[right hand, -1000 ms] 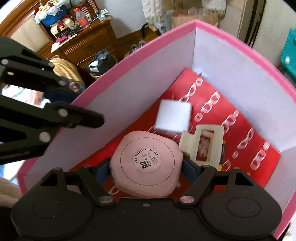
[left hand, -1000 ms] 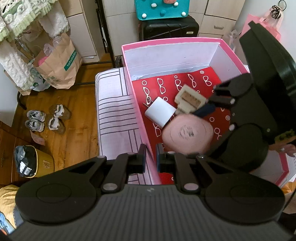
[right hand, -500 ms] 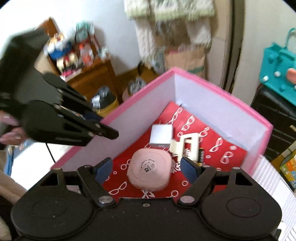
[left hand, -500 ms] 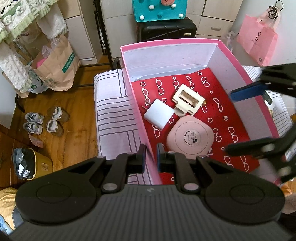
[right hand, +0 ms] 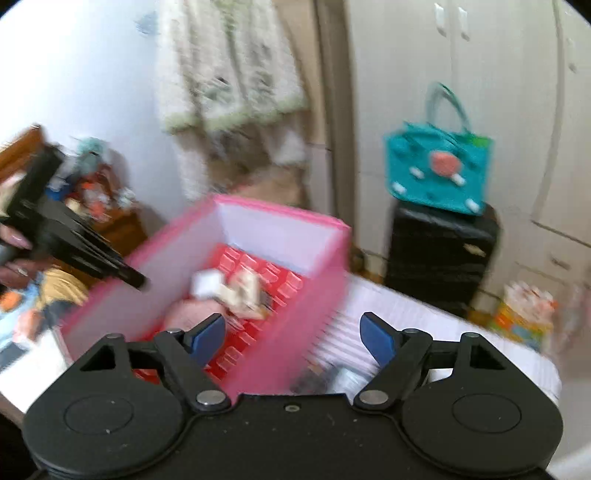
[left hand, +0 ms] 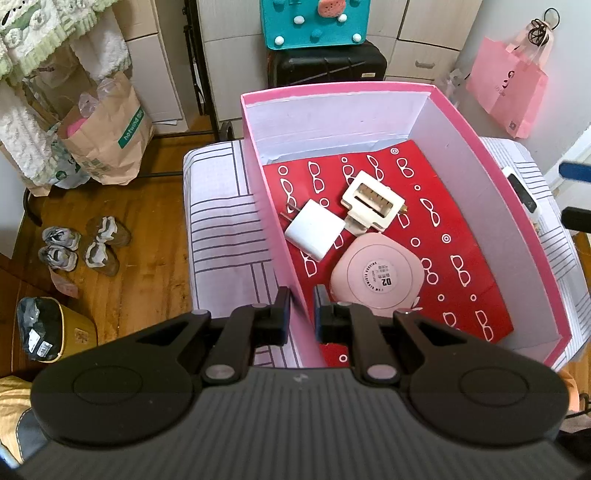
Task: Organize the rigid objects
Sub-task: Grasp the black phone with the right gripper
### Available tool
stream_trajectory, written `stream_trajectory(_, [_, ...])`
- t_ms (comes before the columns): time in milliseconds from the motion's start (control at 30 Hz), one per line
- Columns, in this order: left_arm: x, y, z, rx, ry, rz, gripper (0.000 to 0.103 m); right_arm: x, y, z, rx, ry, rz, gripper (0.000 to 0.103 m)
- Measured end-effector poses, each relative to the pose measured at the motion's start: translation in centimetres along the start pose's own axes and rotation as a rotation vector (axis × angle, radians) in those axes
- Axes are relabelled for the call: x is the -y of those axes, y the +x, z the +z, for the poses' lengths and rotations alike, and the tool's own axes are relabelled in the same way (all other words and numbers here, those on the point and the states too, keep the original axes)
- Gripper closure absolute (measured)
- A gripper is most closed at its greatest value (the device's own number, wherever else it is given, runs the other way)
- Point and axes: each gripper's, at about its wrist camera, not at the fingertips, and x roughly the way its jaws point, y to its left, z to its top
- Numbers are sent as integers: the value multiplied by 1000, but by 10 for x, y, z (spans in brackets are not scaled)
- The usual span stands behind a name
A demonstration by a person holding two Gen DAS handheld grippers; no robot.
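Observation:
A pink box (left hand: 258, 177) with a red glasses-print floor stands on a striped white surface. Inside lie a round pink case (left hand: 376, 275), a white charger cube (left hand: 314, 229) and a cream clip-like part (left hand: 373, 203). My left gripper (left hand: 298, 310) is shut on the box's left wall near its front corner. My right gripper (right hand: 293, 336) is open and empty, raised above the box's right wall (right hand: 295, 325); that view is blurred. Its blue fingertips (left hand: 574, 171) show at the right edge of the left wrist view.
A white device (left hand: 522, 194) lies on the striped surface right of the box. Shoes (left hand: 79, 245), a paper bag (left hand: 107, 136) and a yellow bin (left hand: 48, 334) are on the wooden floor at left. A black case (left hand: 328, 68) with a teal bag (left hand: 314, 22) stands behind.
My right gripper let go of the round pink case inside the box, then rose and pulled back to the right, open. My left gripper kept its hold on the box wall.

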Motion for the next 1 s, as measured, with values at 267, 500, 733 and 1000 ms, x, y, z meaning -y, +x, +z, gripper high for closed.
stream_trajectory(267, [-3,0,-1,2,2,-18,91,19,20,-34,-145,79,-36,46])
stream_trajectory(500, [-10,2,3,0,-20,-28,91,19,31,-34,-108,-3,-133,41])
stream_trajectory(733, [-6,0,0,11,-12,-16,91,37,70,-20,-134,-21,-187,33])
stream_trajectory(1000, [-8,0,1,9,-23,-22,91,63,107,-18,-242,83,-233,31])
